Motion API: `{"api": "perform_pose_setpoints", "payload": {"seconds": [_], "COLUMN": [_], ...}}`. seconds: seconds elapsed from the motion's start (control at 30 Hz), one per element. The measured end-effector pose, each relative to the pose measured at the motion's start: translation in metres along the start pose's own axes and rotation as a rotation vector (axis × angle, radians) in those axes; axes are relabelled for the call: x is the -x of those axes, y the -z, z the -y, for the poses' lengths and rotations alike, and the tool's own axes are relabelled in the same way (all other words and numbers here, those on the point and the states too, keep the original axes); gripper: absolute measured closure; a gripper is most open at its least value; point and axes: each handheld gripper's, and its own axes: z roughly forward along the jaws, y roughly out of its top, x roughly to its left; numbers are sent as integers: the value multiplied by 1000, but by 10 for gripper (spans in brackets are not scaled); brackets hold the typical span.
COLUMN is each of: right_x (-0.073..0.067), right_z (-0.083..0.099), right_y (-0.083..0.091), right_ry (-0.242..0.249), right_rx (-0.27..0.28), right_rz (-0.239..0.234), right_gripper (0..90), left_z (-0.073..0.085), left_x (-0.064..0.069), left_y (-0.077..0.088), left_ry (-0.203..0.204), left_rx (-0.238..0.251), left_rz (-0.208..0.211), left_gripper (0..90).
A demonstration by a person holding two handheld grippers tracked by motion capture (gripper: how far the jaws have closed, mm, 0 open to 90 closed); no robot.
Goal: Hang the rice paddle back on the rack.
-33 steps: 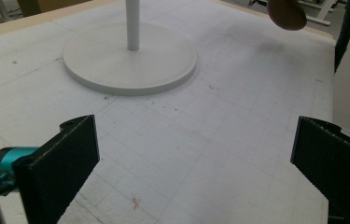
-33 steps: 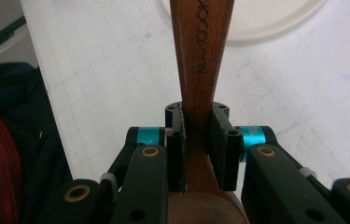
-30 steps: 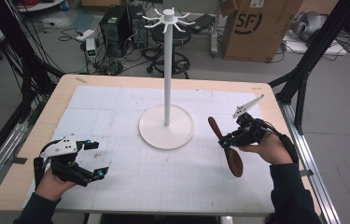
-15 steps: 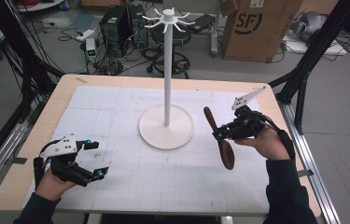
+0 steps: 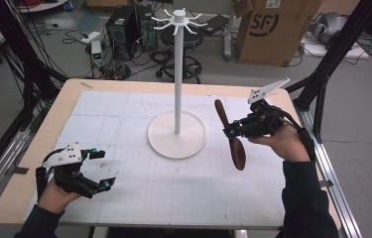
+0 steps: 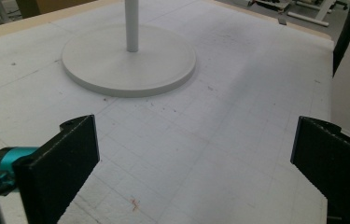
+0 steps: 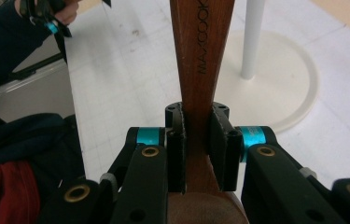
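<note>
Well clear of stand [image 5: 176, 135]: spoon [image 5: 233, 143]

light: even, soft, from overhead | shadows: faint on the table [image 5: 124, 124] | glare: none | high view: slightly soft, grainy | right gripper view: near jaws blurred, dim lower-left corner

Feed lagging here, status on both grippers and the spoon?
Right gripper shut on wooden spoon, held off the table. Left gripper open, empty, low over mat. White hook stand stands clear, nothing in the way.
</note>
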Motion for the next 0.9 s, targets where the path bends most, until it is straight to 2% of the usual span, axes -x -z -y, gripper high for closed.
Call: {"api": "perform_pose_setpoints", "payload": {"seconds": [0.33, 0.43, 0.9], "right_x": [-7, -10, -18], "right_z": [-27, -36, -74], "right_y": [12, 16, 33], "right_ry": [31, 26, 56], "right_rx": [45, 39, 81], "right_rz": [19, 29, 68], "right_gripper": [781, 781, 781], "left_z": [-1, -1, -2], "left_x": [0, 0, 0], "left_y": [1, 1, 3], "left_ry": [0, -1, -4], "left_rx": [5, 6, 10], "left_rz": [0, 1, 2], "left_gripper": [16, 16, 16]}}
